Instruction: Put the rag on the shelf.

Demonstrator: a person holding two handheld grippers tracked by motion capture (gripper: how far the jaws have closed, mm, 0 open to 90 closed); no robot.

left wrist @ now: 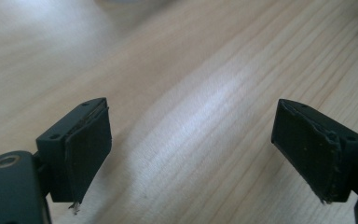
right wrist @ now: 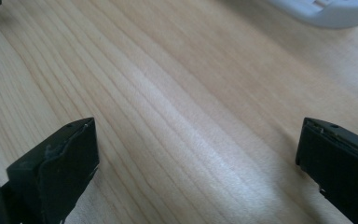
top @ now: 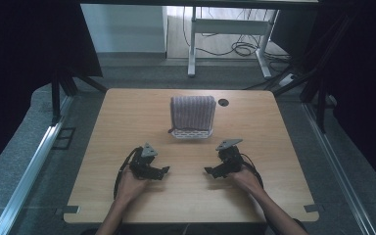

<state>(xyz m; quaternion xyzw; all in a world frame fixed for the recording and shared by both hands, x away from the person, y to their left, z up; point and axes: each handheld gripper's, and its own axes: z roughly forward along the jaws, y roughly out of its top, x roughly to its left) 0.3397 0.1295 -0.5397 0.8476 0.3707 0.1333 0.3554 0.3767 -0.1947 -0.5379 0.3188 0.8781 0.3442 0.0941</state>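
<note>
I hold both tongs low on the wooden table (top: 127, 117), left gripper (top: 160, 171) and right gripper (top: 210, 171) jaws apart, nothing between. White basket (top: 191, 132) draped with striped grey cloth (top: 192, 111) sits ahead, centred between them, apart from both.

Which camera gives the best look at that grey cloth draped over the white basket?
The high view: the grey cloth shows whole, draped over the white basket at the table's far middle. The right gripper view catches just a white edge of the basket at its top; the left gripper view has a pale blur there, too unclear to identify.
</note>
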